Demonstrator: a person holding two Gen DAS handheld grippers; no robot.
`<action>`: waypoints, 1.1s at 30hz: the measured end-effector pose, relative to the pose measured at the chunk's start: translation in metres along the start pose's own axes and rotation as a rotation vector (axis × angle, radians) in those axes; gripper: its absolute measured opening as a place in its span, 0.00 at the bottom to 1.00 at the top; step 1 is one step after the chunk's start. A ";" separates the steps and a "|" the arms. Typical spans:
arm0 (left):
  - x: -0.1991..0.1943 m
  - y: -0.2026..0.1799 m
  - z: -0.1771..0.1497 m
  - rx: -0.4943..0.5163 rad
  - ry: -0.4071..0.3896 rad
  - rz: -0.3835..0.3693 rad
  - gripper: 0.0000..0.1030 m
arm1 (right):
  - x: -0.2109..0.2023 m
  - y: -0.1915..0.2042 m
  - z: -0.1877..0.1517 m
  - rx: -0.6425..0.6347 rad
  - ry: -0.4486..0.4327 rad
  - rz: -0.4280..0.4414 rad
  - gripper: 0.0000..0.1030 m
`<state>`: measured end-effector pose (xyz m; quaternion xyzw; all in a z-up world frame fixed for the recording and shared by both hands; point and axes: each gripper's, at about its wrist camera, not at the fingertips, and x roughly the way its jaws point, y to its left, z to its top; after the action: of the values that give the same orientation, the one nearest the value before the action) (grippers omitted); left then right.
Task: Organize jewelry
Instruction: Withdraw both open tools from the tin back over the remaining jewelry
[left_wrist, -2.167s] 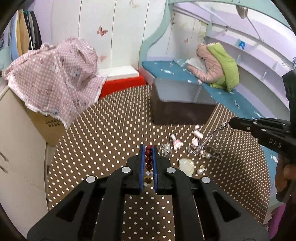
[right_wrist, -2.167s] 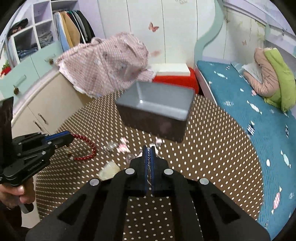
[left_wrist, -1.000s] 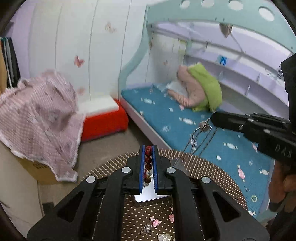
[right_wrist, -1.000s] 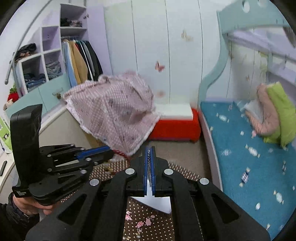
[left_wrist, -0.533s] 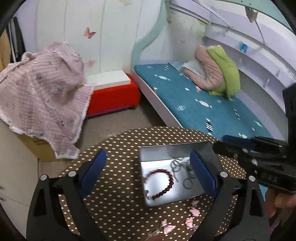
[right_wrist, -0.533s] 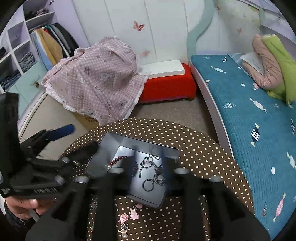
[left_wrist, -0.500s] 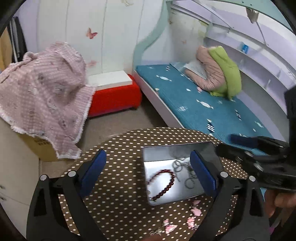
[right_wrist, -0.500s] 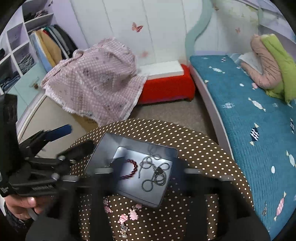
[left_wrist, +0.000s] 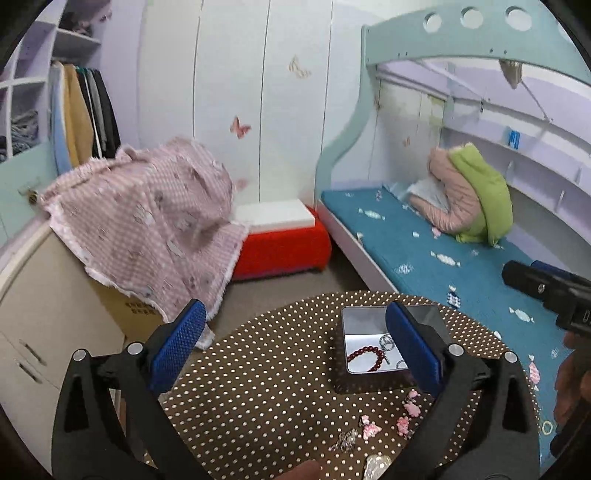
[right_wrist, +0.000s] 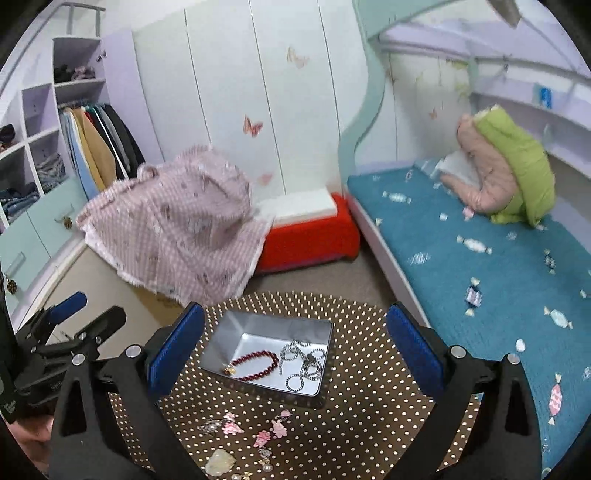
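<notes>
A grey metal tin (right_wrist: 236, 325) stands on the round brown dotted table (right_wrist: 362, 406). In it lie a dark red bead bracelet (right_wrist: 255, 365) and a silver chain (right_wrist: 303, 362). The tin (left_wrist: 354, 317) and the bracelet (left_wrist: 364, 360) also show in the left wrist view. Pink charms (right_wrist: 266, 434), a silver piece (right_wrist: 208, 426) and a pale shell-like piece (right_wrist: 221, 461) lie on the table in front of the tin. My left gripper (left_wrist: 295, 343) is open and empty, high above the table. My right gripper (right_wrist: 295, 343) is open and empty above the tin.
A pink checked cloth (right_wrist: 177, 221) covers a box left of the table. A red and white stool (right_wrist: 306, 229) stands behind. A bed with a blue mattress (right_wrist: 480, 258) and a green and pink bundle (right_wrist: 506, 177) runs along the right. A wardrobe (right_wrist: 55, 147) stands at left.
Both grippers carried the bracelet and the chain over the tin, opened and dropped them in. Since half a second ago both have risen and pulled back, still open.
</notes>
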<state>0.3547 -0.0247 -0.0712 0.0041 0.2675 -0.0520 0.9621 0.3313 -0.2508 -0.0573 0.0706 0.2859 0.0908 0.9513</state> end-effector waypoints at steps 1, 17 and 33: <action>-0.009 0.000 0.000 0.000 -0.015 0.004 0.95 | -0.006 0.001 0.001 -0.002 -0.015 -0.003 0.92; -0.130 -0.002 -0.005 -0.018 -0.184 0.049 0.95 | -0.112 0.031 -0.031 -0.021 -0.226 -0.068 0.92; -0.152 0.005 -0.069 -0.042 -0.152 0.044 0.95 | -0.121 0.038 -0.087 -0.038 -0.190 -0.133 0.92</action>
<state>0.1903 -0.0021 -0.0523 -0.0142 0.1946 -0.0255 0.9805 0.1789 -0.2329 -0.0576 0.0418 0.1964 0.0259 0.9793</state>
